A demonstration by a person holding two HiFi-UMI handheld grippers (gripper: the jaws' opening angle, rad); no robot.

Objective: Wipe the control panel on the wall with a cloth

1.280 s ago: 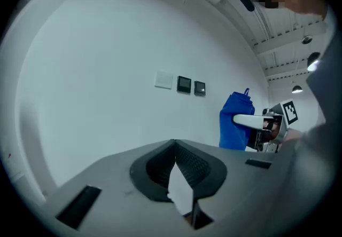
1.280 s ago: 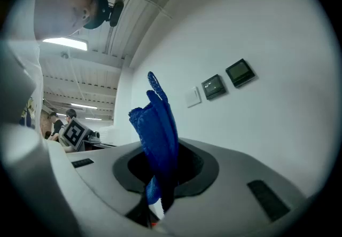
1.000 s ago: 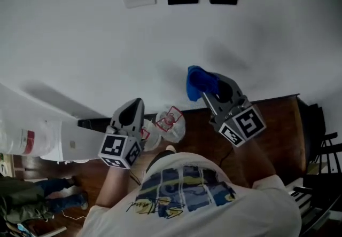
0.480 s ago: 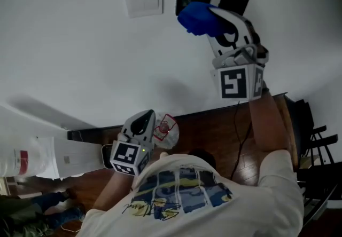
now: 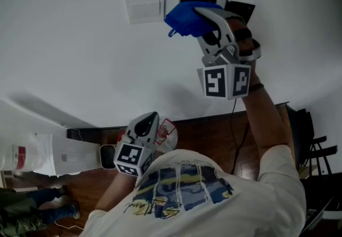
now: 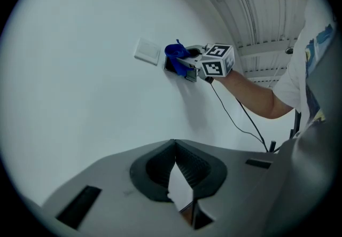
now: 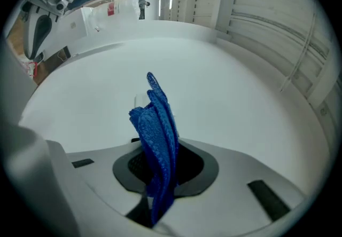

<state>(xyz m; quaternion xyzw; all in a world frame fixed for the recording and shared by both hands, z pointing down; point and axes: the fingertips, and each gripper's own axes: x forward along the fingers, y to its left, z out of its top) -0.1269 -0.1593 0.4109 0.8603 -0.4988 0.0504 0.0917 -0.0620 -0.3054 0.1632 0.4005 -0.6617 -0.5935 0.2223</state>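
Barely begun, judging by position: blue cloth (image 5: 181,20) clamped in the right gripper (image 5: 204,15), held against the dark control panel (image 5: 247,7) just right of the white switch plate (image 5: 145,7). Left to do: the wiping strokes proper. Well below the switch plate, left gripper (image 5: 145,124) closed on nothing.

No legible word, number or brand anywhere.
- White cube with black square markers (image 5: 224,81) on right claw (image 5: 200,16): coded patterns only, no letters.
- Matching white marker cube (image 5: 130,158) on left claw (image 5: 149,118): same kind of coded squares.
- White T-shirt with blue-and-yellow graphic (image 5: 181,193): dark cursive line under graphic, too small to read.
- Crumpled clear plastic packet (image 5: 168,124): red-and-white label, print illegible.
- White bag at far left (image 5: 21,153): small red label, print illegible.
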